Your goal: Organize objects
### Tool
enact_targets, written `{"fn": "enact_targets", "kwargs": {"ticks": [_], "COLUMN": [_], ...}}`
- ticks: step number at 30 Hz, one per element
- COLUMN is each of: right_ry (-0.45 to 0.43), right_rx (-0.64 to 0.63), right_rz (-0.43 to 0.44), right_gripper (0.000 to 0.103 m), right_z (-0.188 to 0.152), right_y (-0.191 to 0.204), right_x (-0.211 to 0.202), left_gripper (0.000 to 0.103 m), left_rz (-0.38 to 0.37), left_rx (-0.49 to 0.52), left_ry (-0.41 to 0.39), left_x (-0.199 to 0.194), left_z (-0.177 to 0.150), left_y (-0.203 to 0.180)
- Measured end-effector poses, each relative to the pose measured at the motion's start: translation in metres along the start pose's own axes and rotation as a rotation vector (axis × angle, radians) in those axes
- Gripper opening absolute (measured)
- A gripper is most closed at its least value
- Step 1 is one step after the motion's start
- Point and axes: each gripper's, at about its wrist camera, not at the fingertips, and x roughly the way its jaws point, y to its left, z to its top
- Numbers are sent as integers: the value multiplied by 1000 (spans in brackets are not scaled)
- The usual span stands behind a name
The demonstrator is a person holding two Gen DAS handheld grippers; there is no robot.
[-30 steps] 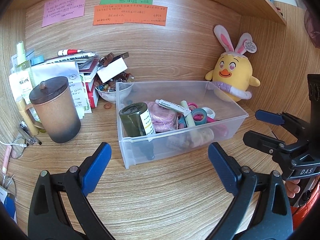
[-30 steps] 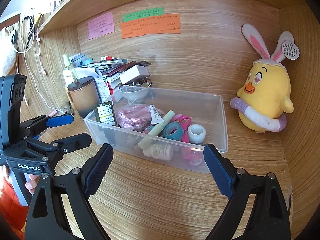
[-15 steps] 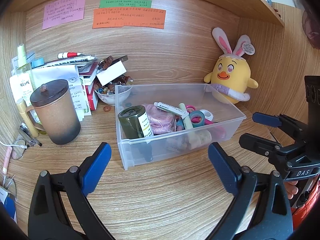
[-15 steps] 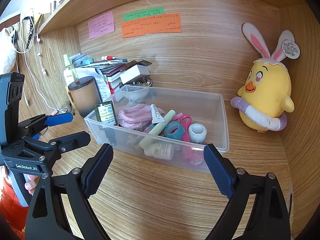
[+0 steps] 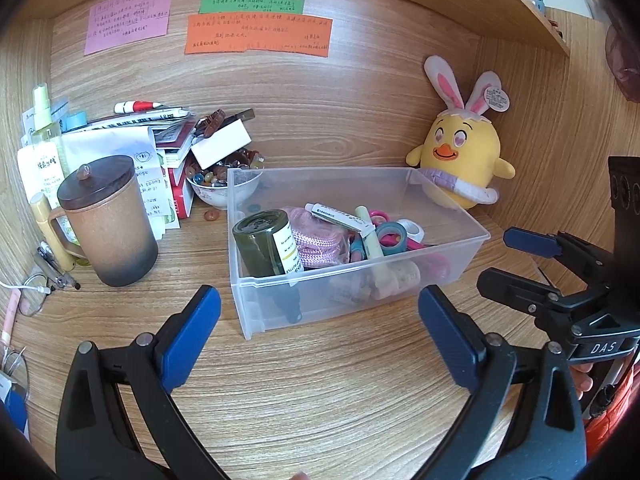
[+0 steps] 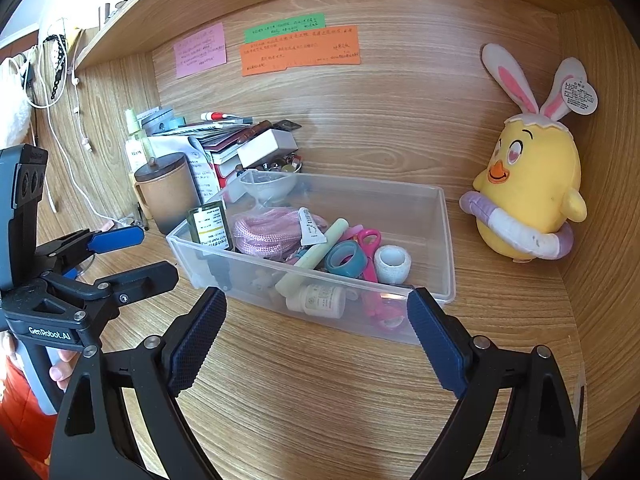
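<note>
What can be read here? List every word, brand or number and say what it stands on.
"DAS": on the body of the right gripper, seen from the left wrist.
"GenRobot.AI": on the body of the left gripper, seen from the right wrist.
Too small or blurred to read: the handwriting on the pink note, green note and orange note, the dark bottle label, the white tube, the plush toy's tag.

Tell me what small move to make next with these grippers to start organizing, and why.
Probably ease the right gripper forward toward the clear bin and line up on the white tape roll. Both grippers hang open and empty short of the bin, and that roll sits on top at the near right end, with little crowding it.
</note>
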Motion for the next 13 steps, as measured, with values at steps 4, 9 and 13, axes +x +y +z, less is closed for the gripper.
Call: {"fn": "enact_targets", "kwargs": {"ticks": [4, 9, 13], "right_ry": [2, 7, 9], "right_rx": [1, 9, 11], "right_rz": [0, -1, -3], "right_gripper": [91, 91, 91], "right_z": [0, -2, -2], "right_y": [-1, -2, -2], "right_x": [0, 0, 1], "left_gripper": [100, 100, 101], "left_rz": [-2, -6, -6], "left_rx": [5, 11, 12], "left_ry": [1, 2, 4], "left_x": [0, 0, 0], "left_z": [0, -1, -1], "left_y": [-3, -5, -7]}}
